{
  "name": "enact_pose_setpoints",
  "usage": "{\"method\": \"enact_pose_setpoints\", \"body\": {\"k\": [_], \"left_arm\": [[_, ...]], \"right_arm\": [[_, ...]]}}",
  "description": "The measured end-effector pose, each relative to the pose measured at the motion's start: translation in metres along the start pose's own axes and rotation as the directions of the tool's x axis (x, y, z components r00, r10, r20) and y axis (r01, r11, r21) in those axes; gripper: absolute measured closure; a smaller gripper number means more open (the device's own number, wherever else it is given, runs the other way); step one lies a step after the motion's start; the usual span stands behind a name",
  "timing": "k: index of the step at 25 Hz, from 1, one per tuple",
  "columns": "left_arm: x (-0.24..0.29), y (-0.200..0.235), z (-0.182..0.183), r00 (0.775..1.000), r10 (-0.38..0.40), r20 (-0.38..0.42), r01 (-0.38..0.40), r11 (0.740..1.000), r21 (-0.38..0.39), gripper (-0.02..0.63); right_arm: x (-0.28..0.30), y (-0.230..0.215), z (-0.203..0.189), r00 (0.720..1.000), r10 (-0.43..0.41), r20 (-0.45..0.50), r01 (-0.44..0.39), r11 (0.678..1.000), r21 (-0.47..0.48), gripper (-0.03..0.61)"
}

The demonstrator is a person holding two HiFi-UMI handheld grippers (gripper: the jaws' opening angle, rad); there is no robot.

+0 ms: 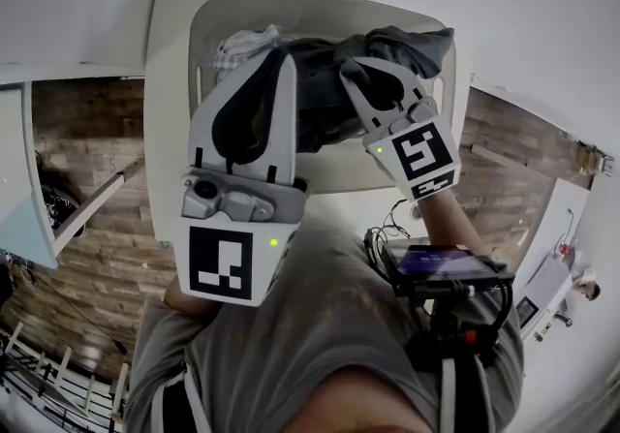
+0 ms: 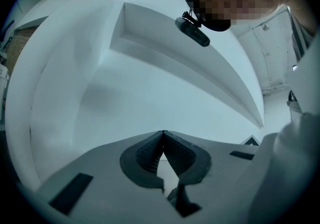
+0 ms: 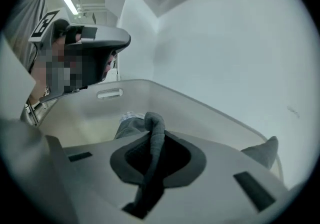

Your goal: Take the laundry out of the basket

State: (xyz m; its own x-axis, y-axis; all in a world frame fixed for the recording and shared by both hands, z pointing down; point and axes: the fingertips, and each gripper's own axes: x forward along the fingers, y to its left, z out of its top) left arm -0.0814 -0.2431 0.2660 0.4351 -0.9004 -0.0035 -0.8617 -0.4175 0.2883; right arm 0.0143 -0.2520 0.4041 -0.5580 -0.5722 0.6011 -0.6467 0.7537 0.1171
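So the basket (image 1: 329, 19) is sitting on a white surface (image 1: 165, 82) and taking up most of it, right out to the surface's far edge. The right gripper (image 3: 151, 138) is pinching a fold of the dark grey garment (image 1: 407, 44). Its jaws are squeezing in narrow on the cloth, and the fabric is running straight through the gap between them. The rest of the garment is trailing back down into the basket, spreading along the basket's far edge and bunching up at its far right corner, where a bit of it is poking up by the rim.

The left gripper (image 1: 281, 58) is holding nothing at all. Its jaws are pressing tip to tip with no cloth in between, and its own view is only showing white walls. In the head view it's hovering over the near left part of the basket, just beside the right gripper, with the grey garment lying dark between and behind the two.

A checked cloth (image 1: 237, 46) is lying crumpled in the basket's far left corner, touching the grey garment. A handle slot (image 3: 109, 94) is showing in the basket wall above it in the right gripper view. The near part of the basket's bottom is lying bare.
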Motion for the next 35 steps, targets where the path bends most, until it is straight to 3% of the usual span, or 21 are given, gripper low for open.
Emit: {"method": "enact_pose_setpoints", "body": {"k": [6,14,26,30,35], "left_arm": [[-0.009,-0.023,0.024,0.999,-0.019,0.047,0.016,0.998,0.064,0.606],[-0.035,-0.053,0.044,0.995,-0.043,0.087,0.031,0.991,0.134,0.606],[-0.085,-0.103,0.078,0.978,-0.079,0.192,0.039,0.979,0.201,0.606],[-0.097,-0.126,0.088,0.969,-0.117,0.218,0.069,0.974,0.216,0.606],[-0.105,-0.149,0.092,0.953,-0.184,0.239,0.128,0.965,0.23,0.606]], "right_arm": [[-0.041,-0.02,0.038,0.977,-0.106,0.184,0.098,0.994,0.052,0.541],[-0.093,-0.025,0.091,0.926,-0.171,0.337,0.161,0.985,0.059,0.543],[-0.211,-0.019,0.161,0.758,-0.272,0.592,0.283,0.956,0.077,0.543],[-0.26,-0.02,0.17,0.704,-0.316,0.636,0.34,0.936,0.089,0.543],[-0.302,-0.02,0.174,0.658,-0.362,0.66,0.401,0.911,0.1,0.543]]}}
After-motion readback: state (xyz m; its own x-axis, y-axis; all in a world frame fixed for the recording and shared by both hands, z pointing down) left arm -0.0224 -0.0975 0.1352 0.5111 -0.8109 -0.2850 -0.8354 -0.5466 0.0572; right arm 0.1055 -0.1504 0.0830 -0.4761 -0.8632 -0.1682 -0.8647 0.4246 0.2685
